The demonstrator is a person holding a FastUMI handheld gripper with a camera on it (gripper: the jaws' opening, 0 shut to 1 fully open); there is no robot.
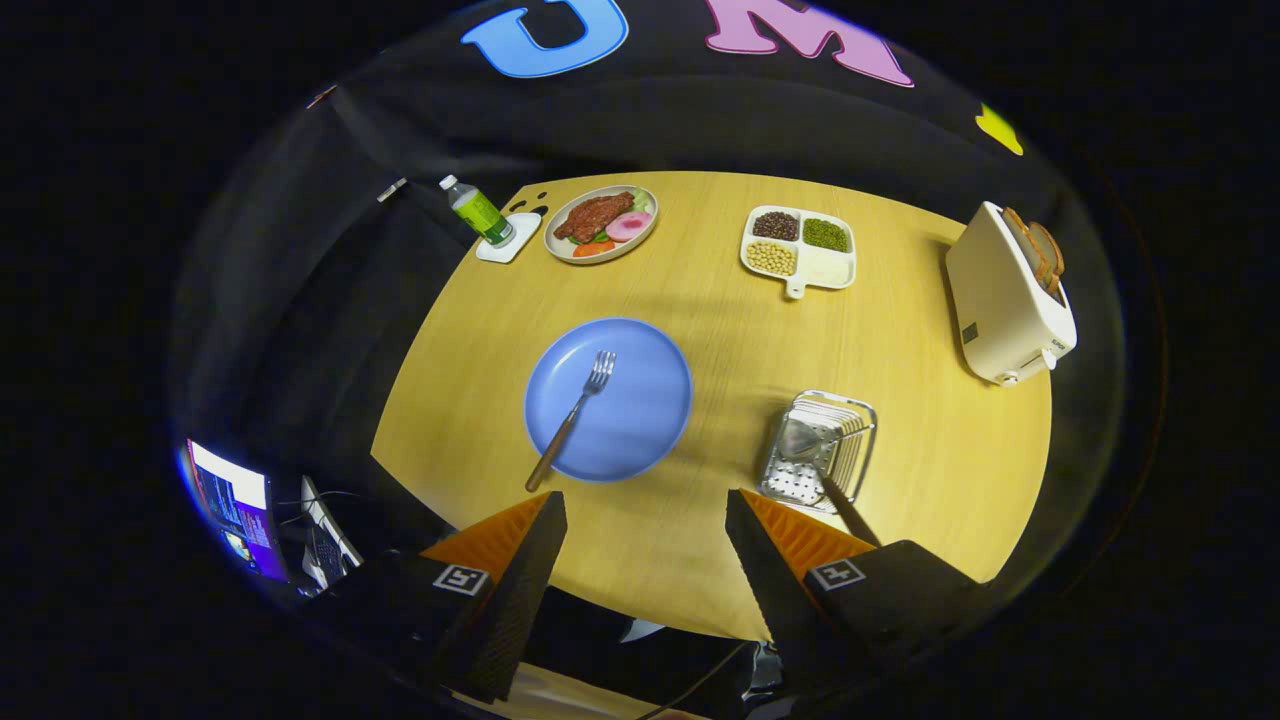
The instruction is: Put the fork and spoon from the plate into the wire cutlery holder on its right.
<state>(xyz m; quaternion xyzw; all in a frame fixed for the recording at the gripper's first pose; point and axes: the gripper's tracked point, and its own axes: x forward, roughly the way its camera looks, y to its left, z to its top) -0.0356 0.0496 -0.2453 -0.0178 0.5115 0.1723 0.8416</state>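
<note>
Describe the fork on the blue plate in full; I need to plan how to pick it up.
The metal fork with a brown, wood-like handle lies flat and slanted across the round blue plate, tines toward the plate's middle, pointing away from the gripper. Its handle end overhangs the near rim above the wooden table. Nothing else touches it. The open gripper hovers short of it, its fingers holding nothing.

A blue plate (pixel 640 420) sits on a light yellow wooden table (pixel 700 330). The fork (pixel 572 417) has a brown handle. The toaster (pixel 1005 300) is cream white.

Gripper (pixel 645 510) raised, fingers (pixel 530 560) spread wide (nothing between them), pointing forward
</note>
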